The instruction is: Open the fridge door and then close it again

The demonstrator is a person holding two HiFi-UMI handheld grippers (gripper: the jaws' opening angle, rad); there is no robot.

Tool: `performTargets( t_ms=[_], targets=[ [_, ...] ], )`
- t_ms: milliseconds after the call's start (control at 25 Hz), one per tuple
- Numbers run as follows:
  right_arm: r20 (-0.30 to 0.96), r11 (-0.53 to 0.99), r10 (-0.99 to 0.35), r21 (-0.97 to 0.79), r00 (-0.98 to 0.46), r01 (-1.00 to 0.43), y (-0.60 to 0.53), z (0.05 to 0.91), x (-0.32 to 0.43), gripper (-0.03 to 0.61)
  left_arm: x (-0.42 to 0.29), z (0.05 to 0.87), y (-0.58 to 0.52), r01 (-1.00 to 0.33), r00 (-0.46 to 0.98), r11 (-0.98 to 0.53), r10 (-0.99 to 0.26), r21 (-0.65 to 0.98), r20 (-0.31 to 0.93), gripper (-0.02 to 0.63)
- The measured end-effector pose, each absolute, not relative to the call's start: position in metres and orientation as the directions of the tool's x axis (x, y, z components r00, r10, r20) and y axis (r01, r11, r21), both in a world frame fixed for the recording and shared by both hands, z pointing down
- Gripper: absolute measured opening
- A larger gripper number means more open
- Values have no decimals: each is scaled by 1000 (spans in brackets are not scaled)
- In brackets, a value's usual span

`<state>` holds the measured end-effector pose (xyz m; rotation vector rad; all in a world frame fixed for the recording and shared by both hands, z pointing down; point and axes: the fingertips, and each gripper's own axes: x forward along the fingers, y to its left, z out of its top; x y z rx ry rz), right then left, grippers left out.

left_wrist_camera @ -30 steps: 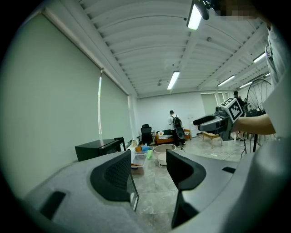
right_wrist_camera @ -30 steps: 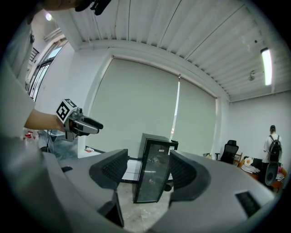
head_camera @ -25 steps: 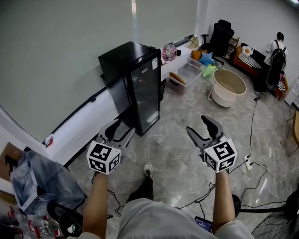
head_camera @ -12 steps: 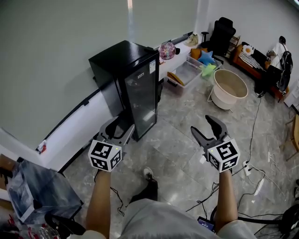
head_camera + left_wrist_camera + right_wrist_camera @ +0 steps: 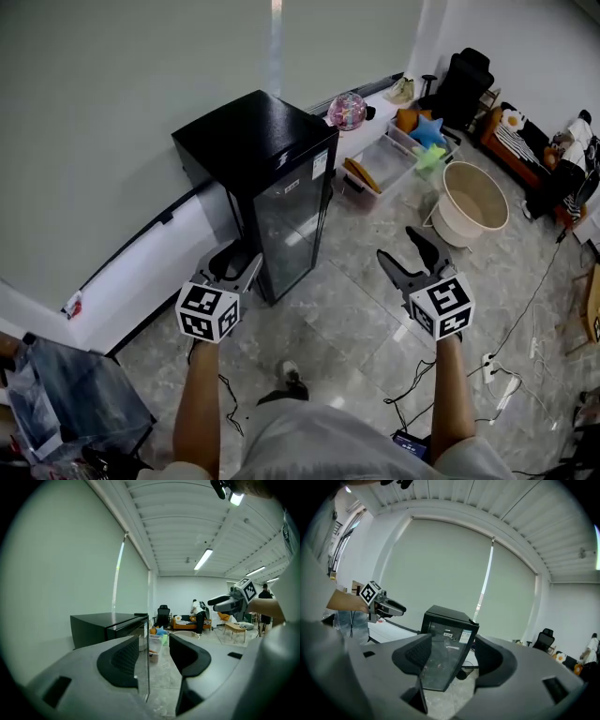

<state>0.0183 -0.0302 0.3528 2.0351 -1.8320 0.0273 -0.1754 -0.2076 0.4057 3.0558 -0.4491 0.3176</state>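
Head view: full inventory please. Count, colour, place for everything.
black glass-door fridge: 1, black, against the wall, door shut
pink translucent ball: 1, pink, on the ledge behind the fridge
clear plastic bin: 1, clear, on the floor right of the fridge
blue star-shaped cushion: 1, blue, beside the bin
beige round tub: 1, beige, on the floor at right
black office chair: 1, black, far corner
white power strip: 1, white, on the floor at lower right, with cables
bystander: 1, far right edge
left gripper: 1, grey, lower left, jaws apart and just been closing slightly, nothing between them
right gripper: 1, grey, lower right, jaws apart, empty
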Motion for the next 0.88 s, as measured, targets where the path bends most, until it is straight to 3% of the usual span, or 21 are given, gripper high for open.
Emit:
performTargets(
  t_ms=[400,880],
  targets=[
    [287,55,-957,320,41,-946,-141,346,50,272,-156,426,-280,-370,890,-929,-364,-33,274,199],
    [353,405,-892,343,-284,-847,-290,364,72,272,-140,468,-329,-561,767,-828,-516,8,381,201]
  ],
)
